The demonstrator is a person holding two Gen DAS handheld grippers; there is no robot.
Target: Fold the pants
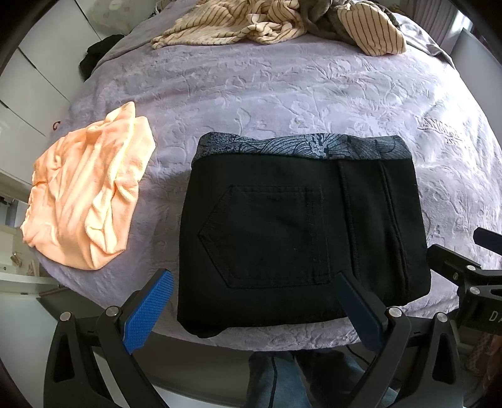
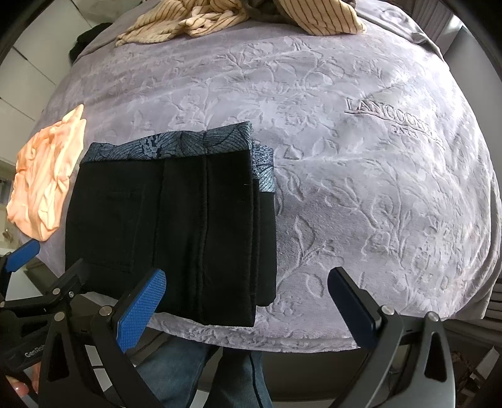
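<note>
Black pants (image 1: 298, 232) lie folded into a compact rectangle near the front edge of the bed, back pocket up, with a blue patterned waistband along the far side. The right wrist view shows the same pants (image 2: 175, 226) left of centre. My left gripper (image 1: 254, 301) hangs open above the pants' near edge, nothing between its blue pads. My right gripper (image 2: 248, 301) is open too, over the near right corner of the pants, holding nothing. Its frame (image 1: 464, 276) shows at the right edge of the left view; the left gripper's fingertip (image 2: 25, 254) shows at the left edge of the right view.
A crumpled orange garment (image 1: 88, 194) lies left of the pants. Striped beige clothes (image 1: 269, 25) are piled at the far end of the lilac embossed bedspread (image 2: 360, 188). White cabinets (image 1: 28, 94) stand to the left. The person's jeans-clad legs (image 2: 204, 370) are below the bed edge.
</note>
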